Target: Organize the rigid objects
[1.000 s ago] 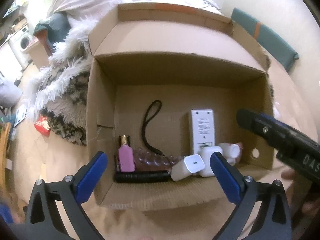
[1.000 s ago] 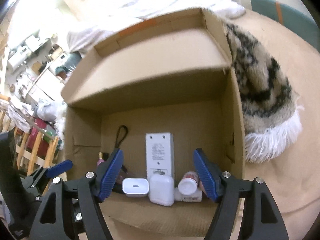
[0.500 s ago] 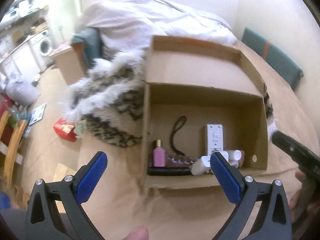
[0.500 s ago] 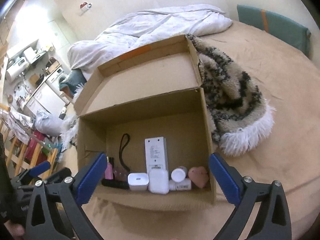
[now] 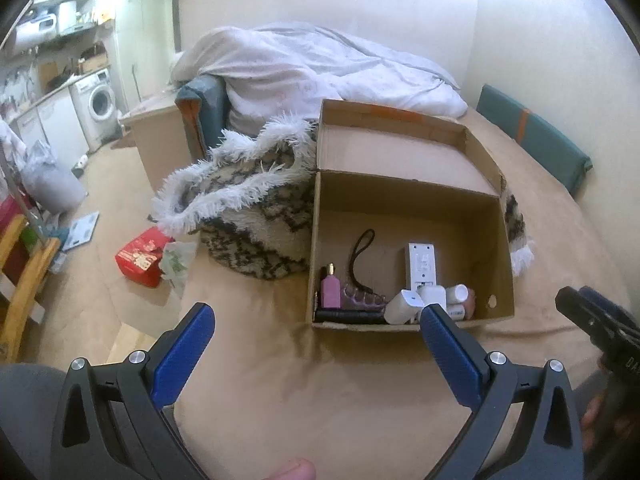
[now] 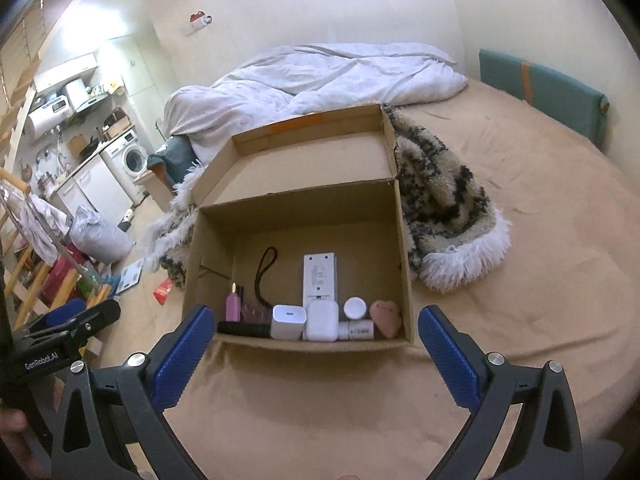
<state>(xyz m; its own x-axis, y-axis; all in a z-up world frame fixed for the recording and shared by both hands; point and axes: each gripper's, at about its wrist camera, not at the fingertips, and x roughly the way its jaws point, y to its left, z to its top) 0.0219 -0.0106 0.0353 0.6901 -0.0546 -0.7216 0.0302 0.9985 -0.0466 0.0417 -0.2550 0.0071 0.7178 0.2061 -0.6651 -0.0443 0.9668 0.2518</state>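
Right wrist view: my right gripper (image 6: 312, 344) stands spread wide, nothing between its jaws, which have just been opening. My left gripper (image 5: 316, 344) gapes empty too. Both hang short of the cardboard box (image 6: 404, 280) — charger (image 6: 289, 322), remote (image 6: 319, 278) and pink bottle (image 6: 232, 307) lie lined up inside.

Both feeds reach me warm and dim — yellowish indoor light, with glare blowing out the wall (image 6: 328, 4) overhead. The cardboard box (image 6: 403, 248) shades its own floor. Fisheye bending curves the edges into black corners; detail is soft throughout.
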